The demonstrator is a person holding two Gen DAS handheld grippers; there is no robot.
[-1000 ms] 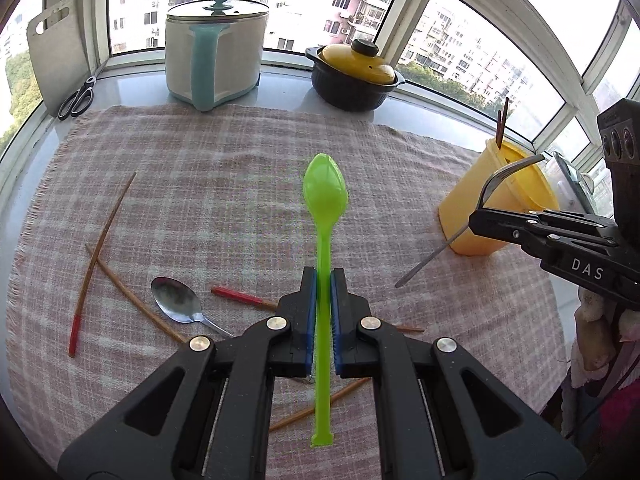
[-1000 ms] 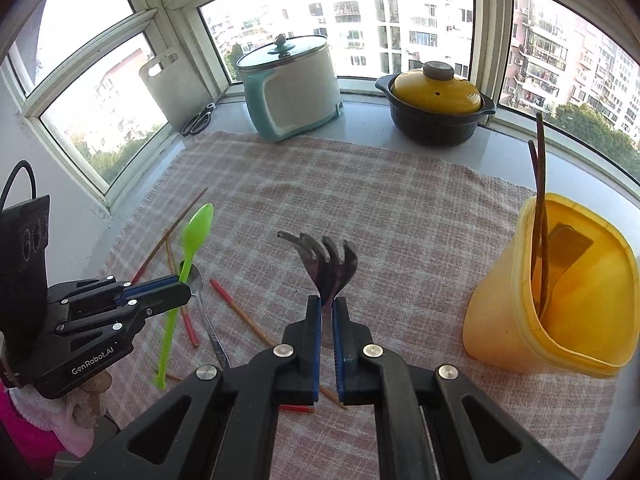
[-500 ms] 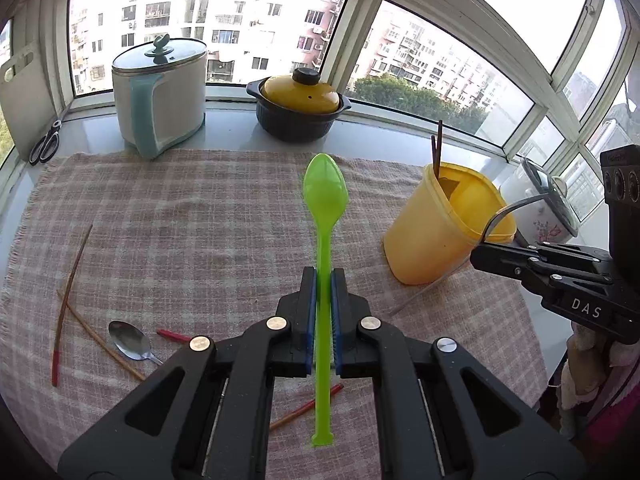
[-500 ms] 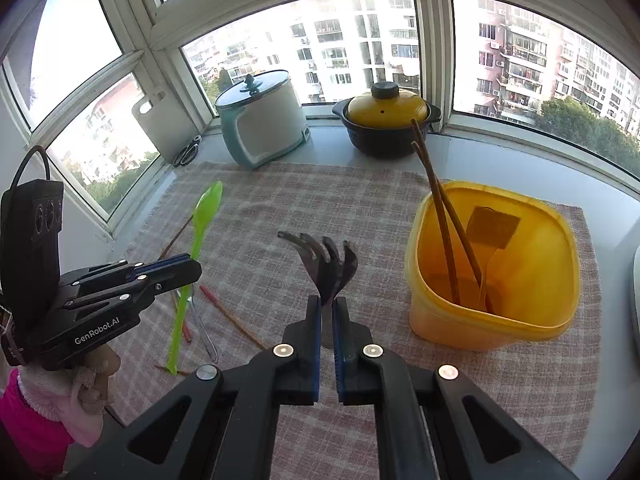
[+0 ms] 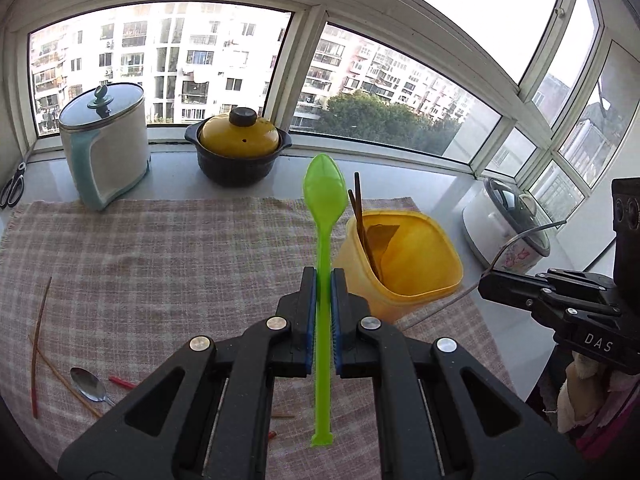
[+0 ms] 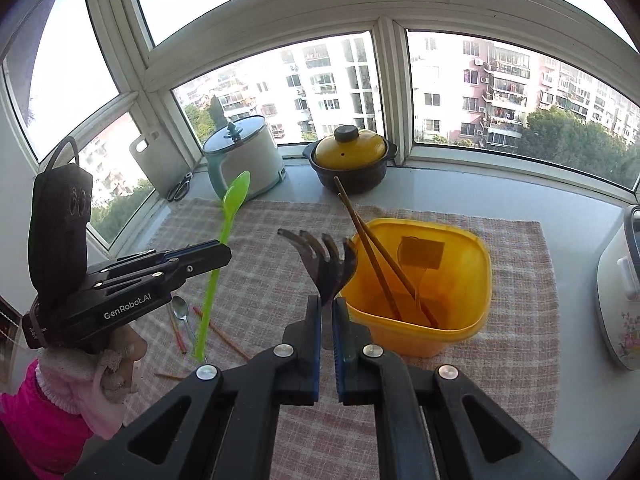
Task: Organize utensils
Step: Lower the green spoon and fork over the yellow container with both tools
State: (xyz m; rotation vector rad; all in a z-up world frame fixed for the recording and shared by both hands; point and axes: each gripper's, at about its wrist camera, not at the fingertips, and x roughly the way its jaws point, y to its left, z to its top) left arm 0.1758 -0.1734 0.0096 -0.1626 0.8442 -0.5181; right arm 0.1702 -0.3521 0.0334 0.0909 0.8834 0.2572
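Chopsticks (image 6: 372, 256) are already binned in the yellow tub (image 6: 472, 332); green spoon (image 5: 323, 216) and fork (image 6: 326, 264) are clamped in jaws; more utensils (image 5: 86, 384) are left on the bench.

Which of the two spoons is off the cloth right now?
The green plastic spoon, clamped in the left gripper; the metal spoon lies on the cloth.

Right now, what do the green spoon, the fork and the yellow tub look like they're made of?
Green spoon: probably plastic, since light glows through its bowl. Fork: likely metal; dark, thin, dull sheen on the tines. Yellow tub: apparently translucent plastic, as its walls glow and its rim is smooth.
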